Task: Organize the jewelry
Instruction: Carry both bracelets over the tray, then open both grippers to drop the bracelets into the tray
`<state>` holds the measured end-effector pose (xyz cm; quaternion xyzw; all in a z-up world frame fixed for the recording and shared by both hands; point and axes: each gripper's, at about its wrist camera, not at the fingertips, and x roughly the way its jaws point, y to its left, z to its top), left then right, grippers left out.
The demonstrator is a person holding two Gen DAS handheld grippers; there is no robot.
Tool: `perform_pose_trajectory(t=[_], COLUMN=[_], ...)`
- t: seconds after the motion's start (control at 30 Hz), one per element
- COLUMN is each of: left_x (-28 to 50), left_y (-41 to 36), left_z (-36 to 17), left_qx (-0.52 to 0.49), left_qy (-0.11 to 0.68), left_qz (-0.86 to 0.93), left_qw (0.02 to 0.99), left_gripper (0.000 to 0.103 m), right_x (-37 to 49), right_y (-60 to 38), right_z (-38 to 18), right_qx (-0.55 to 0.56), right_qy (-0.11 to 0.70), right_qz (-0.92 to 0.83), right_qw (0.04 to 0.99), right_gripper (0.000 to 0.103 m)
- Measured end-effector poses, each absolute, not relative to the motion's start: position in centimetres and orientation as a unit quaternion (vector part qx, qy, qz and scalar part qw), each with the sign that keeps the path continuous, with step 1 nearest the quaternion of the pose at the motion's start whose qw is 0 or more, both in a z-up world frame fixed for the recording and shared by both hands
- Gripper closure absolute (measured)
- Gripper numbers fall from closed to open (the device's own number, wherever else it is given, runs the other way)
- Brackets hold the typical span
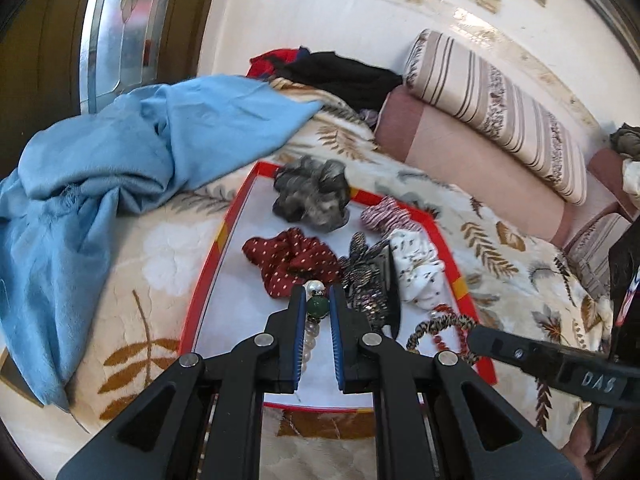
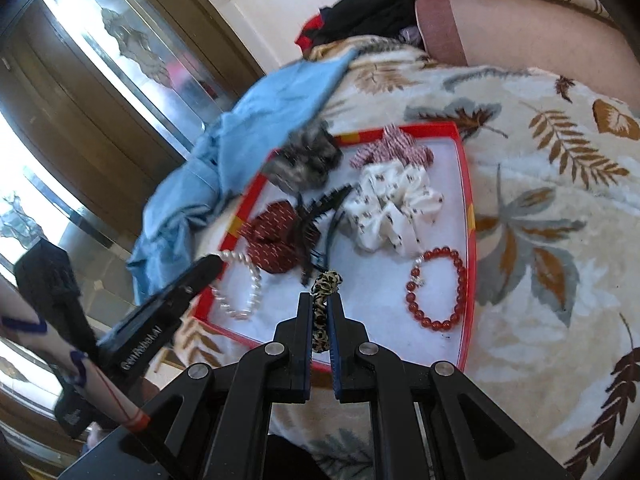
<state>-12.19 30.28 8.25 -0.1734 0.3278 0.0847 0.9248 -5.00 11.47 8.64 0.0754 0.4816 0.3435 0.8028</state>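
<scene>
My left gripper (image 1: 318, 307) is clamped on the pearl bracelet (image 2: 240, 284) at its green bead (image 1: 318, 306), and my right gripper (image 2: 320, 307) pinches the leopard-print hair tie (image 2: 323, 305). Both hang over the near end of the red-rimmed tray (image 2: 467, 184). Just beyond lie the red bead bracelet (image 2: 437, 289), the dark hair claw (image 2: 316, 216), and the maroon (image 1: 290, 260), white (image 2: 394, 208), grey (image 1: 312, 196) and striped scrunchies (image 2: 394, 150). The pearl strand seems to trail onto the tray floor, though blur leaves me unsure. Lifting it fast could snag the claw's teeth, or the round bead could slip from my pads.
</scene>
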Motion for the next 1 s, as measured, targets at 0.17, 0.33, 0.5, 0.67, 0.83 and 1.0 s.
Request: perform_pose_trajectory(t=[0.17, 0.33, 0.5, 0.67, 0.83, 1.0], left_x=[-11.2, -10.5, -10.1, -9.9, -9.9, -10.4], left_y=[29.5, 29.0, 29.0, 28.9, 28.8, 28.4], left_z=[7.1, 6.7, 6.3, 6.3, 6.6, 7.5], left_qx=[-0.161, -0.15, -0.146, -0.142, -0.133, -0.126], left_qy=[0.344, 0.35, 0.358, 0.36, 0.356, 0.344], left_qz=[0.093, 0.096, 0.105, 0.109, 0.113, 0.119], left_qw=[0.92, 0.92, 0.916, 0.916, 0.918, 0.923], left_gripper=[0.092, 0.092, 0.092, 0.092, 0.071, 0.065], right_x=[-4.3, -4.0, -3.8, -3.7, -3.7, -4.1], right_y=[11.2, 11.0, 10.9, 10.6, 10.2, 9.5], right_z=[7.0, 6.1, 5.2, 4.8, 5.2, 6.5], right_qx=[0.053, 0.039, 0.027, 0.023, 0.027, 0.033], right_qy=[0.493, 0.498, 0.502, 0.503, 0.501, 0.488], right_qz=[0.317, 0.3, 0.285, 0.277, 0.275, 0.274], right_qw=[0.809, 0.813, 0.816, 0.818, 0.82, 0.828], right_gripper=[0.095, 0.095, 0.093, 0.093, 0.076, 0.071])
